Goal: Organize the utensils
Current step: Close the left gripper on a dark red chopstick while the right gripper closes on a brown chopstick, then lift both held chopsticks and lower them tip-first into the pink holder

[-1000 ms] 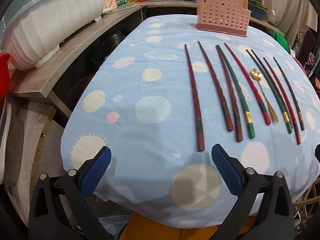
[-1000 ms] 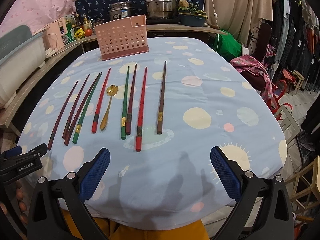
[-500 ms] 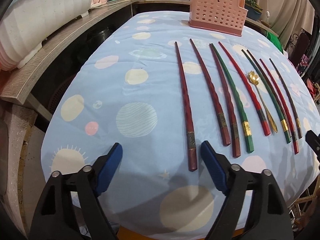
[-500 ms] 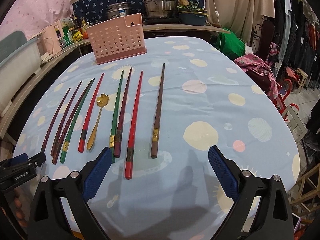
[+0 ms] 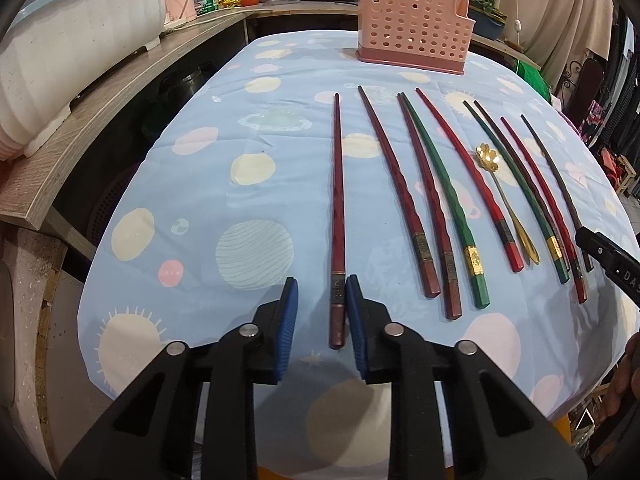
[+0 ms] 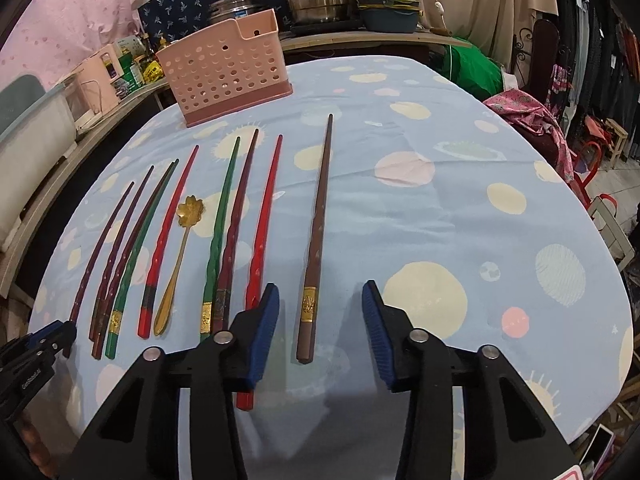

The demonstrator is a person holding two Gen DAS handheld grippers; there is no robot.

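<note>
Several chopsticks and a gold flower-bowled spoon [image 5: 508, 204] lie side by side on the blue spotted tablecloth [image 5: 248, 184]. A pink perforated utensil holder [image 5: 414, 38] stands upright at the far end. My left gripper [image 5: 322, 284] is closing around the thick end of the leftmost dark red chopstick [image 5: 337, 208]. Its right pad is beside the stick and its left pad still stands clear. My right gripper [image 6: 321, 285] is closing too, with the butt of the brown chopstick [image 6: 316, 240] lying untouched between its wide-apart pads. A red chopstick [image 6: 262, 248] runs under its left finger.
A wooden counter [image 5: 100, 108] with a white tub [image 5: 68, 52] runs along the left of the table. Pots, bottles and a rice cooker stand behind the holder. The table's near edge lies just under both grippers. Chairs and clothes [image 6: 532, 116] crowd the right side.
Both grippers' jaws have narrowed a lot. The left one now straddles the leftmost chopstick's end. The right one has moved forward over the table so the brown chopstick's end lies between its pads.
</note>
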